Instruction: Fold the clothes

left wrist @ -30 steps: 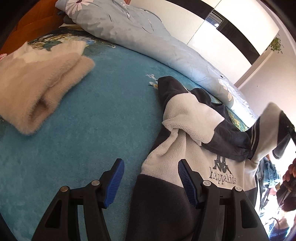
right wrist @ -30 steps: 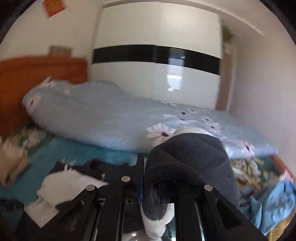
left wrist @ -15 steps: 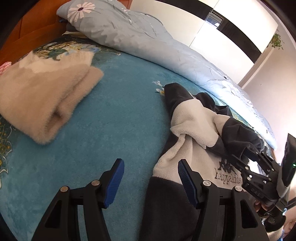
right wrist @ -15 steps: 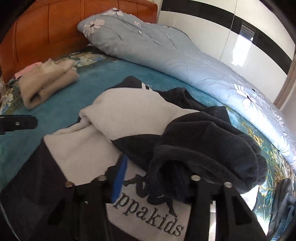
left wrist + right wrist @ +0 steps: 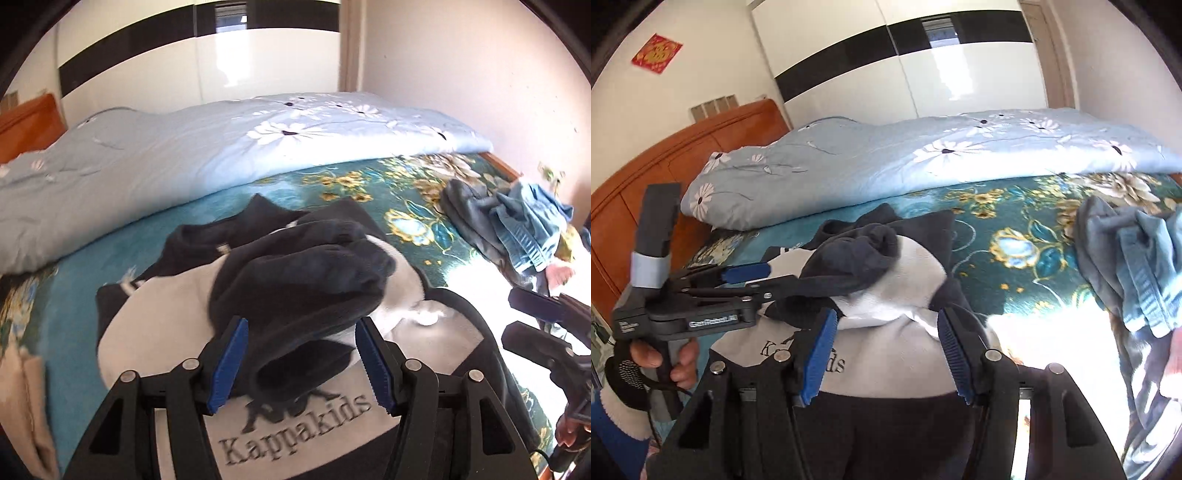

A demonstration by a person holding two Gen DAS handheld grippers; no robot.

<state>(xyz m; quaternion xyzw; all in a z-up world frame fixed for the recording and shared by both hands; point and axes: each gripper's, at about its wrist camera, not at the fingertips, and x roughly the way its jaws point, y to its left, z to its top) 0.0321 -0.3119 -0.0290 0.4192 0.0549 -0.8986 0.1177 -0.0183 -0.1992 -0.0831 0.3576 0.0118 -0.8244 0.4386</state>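
Currently the sweatshirt [image 5: 258, 373] lies logo-up on the teal bedspread [image 5: 118, 240], both sleeves drawn in over the chest, the dark sleeve [image 5: 306, 280] bunched on top. The left gripper [image 5: 301, 363] straddles this sleeve with its blue pads spread; no fabric is pinched. The right gripper [image 5: 882, 350] hangs over the white chest panel, jaws likewise apart and holding nothing.

Step in hand, by judgement: sleeve folding, at or near its close. The sleeve sits lumpy, not flat (a fleece cuff tends to spring back). The next move calls for flattening that sleeve, then a two-point grip on hem or shoulders to fold the body across. A blue-grey clothes pile [image 5: 1126, 258] lies well apart, toward the foot of the bed.
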